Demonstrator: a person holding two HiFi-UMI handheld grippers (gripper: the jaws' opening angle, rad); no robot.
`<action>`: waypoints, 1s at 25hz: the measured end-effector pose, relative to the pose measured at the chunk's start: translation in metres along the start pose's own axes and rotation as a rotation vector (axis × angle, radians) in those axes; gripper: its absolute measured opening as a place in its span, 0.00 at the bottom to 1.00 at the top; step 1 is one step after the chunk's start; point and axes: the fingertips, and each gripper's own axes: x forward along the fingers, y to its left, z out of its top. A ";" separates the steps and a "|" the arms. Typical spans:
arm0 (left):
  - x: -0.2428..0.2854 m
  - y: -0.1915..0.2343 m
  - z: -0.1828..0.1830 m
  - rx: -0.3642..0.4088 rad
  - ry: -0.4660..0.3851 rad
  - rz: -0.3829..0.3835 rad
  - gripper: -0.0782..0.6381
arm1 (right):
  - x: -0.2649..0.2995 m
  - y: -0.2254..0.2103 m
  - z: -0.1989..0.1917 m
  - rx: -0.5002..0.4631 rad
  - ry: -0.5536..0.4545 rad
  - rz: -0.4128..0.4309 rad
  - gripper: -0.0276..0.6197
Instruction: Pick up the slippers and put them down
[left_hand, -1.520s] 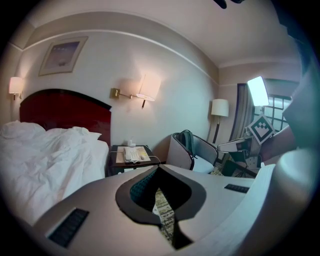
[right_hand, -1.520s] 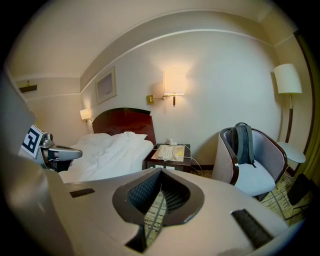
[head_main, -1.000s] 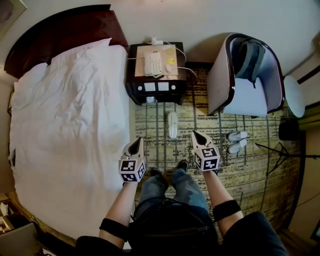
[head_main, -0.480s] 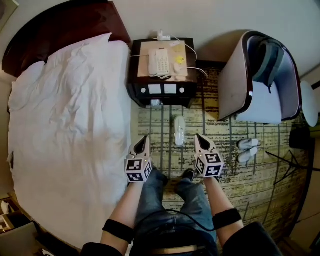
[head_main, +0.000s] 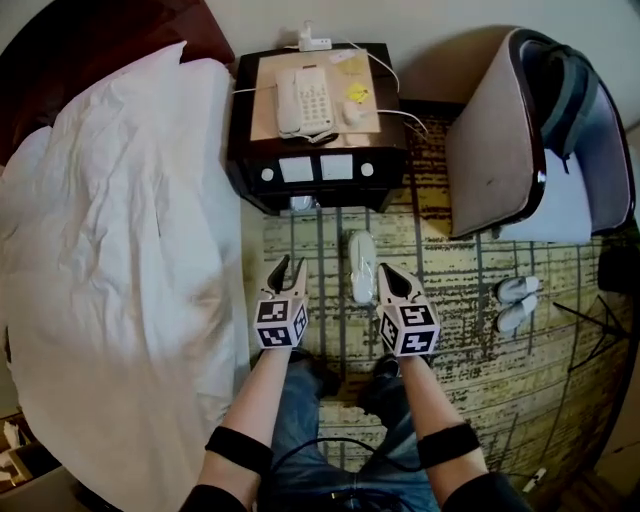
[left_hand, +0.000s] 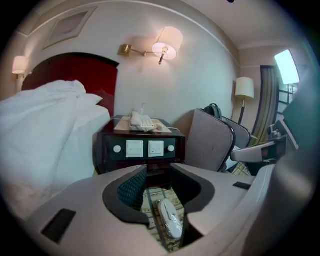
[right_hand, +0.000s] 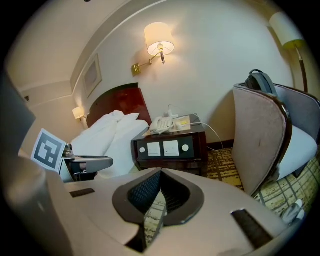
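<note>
A white wrapped pair of slippers (head_main: 362, 266) lies on the patterned carpet in front of the nightstand. In the head view my two grippers flank it, both apart from it. My left gripper (head_main: 284, 265) is to its left, its jaws opening with nothing between them. In the left gripper view the slippers (left_hand: 170, 224) show on the floor through the gap of that gripper (left_hand: 157, 172). My right gripper (head_main: 384, 271) is just right of the slippers, shut and empty. The right gripper view shows its closed jaws (right_hand: 160, 172) over bare carpet.
A dark nightstand (head_main: 315, 170) with a telephone (head_main: 303, 100) stands just beyond the slippers. The white bed (head_main: 110, 250) fills the left. An armchair (head_main: 500, 150) with a backpack (head_main: 575, 90) stands at the right, with another white pair of slippers (head_main: 518, 300) beside it.
Both grippers have sunk toward the floor and come close beside the wrapped slippers. The left jaws have parted slightly; the right jaws stay shut.
</note>
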 end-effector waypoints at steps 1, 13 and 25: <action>0.016 0.005 -0.010 0.000 0.001 0.001 0.32 | 0.014 -0.005 -0.010 0.002 0.000 -0.001 0.05; 0.197 0.075 -0.120 0.016 -0.015 0.017 0.76 | 0.176 -0.068 -0.132 0.016 -0.023 -0.016 0.05; 0.347 0.155 -0.210 0.029 -0.039 0.062 0.90 | 0.289 -0.102 -0.208 -0.002 -0.083 -0.016 0.05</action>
